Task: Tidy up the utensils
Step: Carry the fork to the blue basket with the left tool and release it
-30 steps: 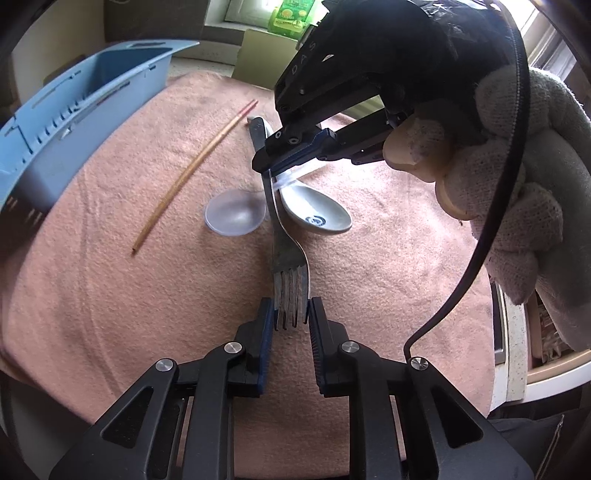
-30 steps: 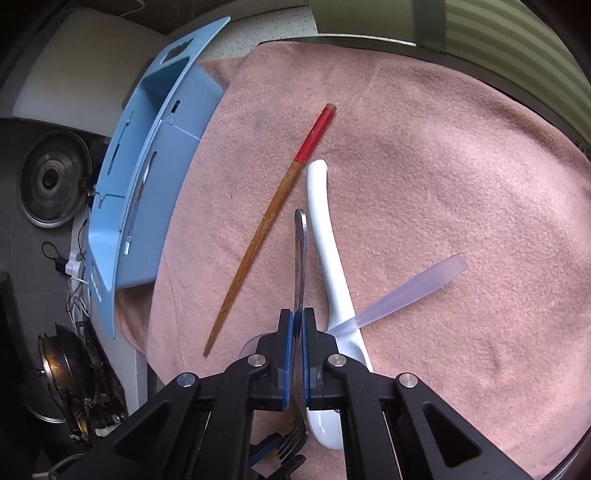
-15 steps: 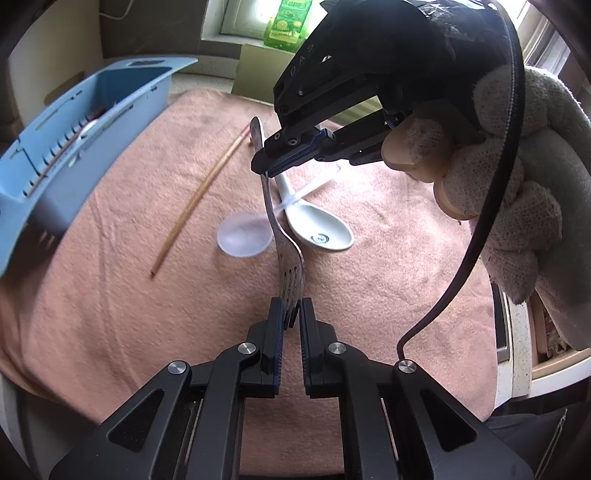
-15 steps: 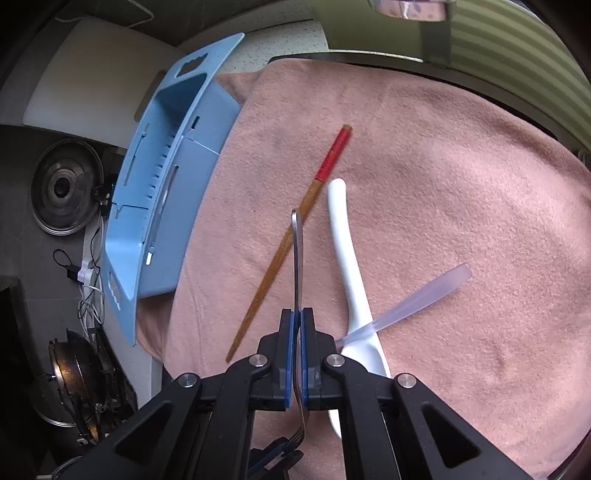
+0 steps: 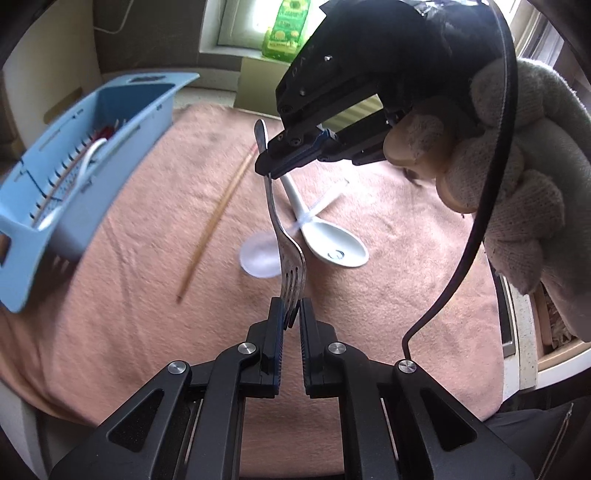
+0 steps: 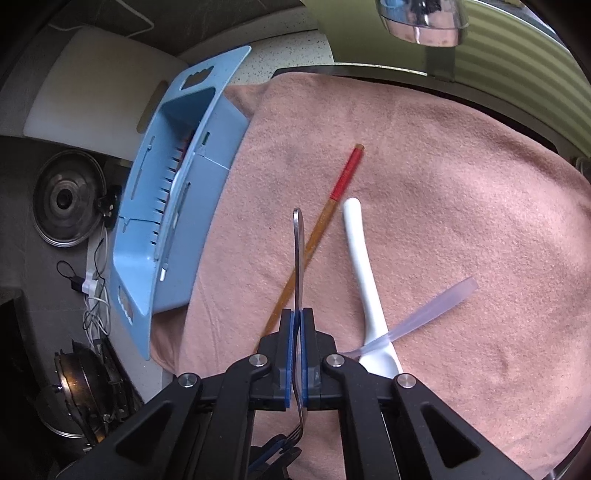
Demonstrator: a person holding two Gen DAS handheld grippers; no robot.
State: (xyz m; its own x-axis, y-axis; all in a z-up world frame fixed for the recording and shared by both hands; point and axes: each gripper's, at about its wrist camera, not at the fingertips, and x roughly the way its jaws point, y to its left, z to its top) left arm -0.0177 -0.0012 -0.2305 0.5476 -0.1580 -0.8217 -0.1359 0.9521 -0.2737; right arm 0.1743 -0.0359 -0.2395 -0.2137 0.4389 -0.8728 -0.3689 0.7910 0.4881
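Gripping one metal fork [image 5: 291, 254] at both ends, the left gripper [image 5: 291, 314] is clamped on the tines and the right gripper [image 6: 298, 321] on the handle, clear above the pink cloth [image 6: 461, 184]. Contents of the blue basket [image 5: 122, 122] are blurred. Lettering on the green carton [image 5: 284, 29] is not legible.

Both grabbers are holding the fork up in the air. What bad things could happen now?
1. The silver metal fork is pinched only at its tines by the left gripper and along its thin handle by the right gripper. If the hands move apart or twist, it may slip and drop.
2. A dropped fork could hit the white ceramic spoon or clear plastic spoon on the pink towel below.
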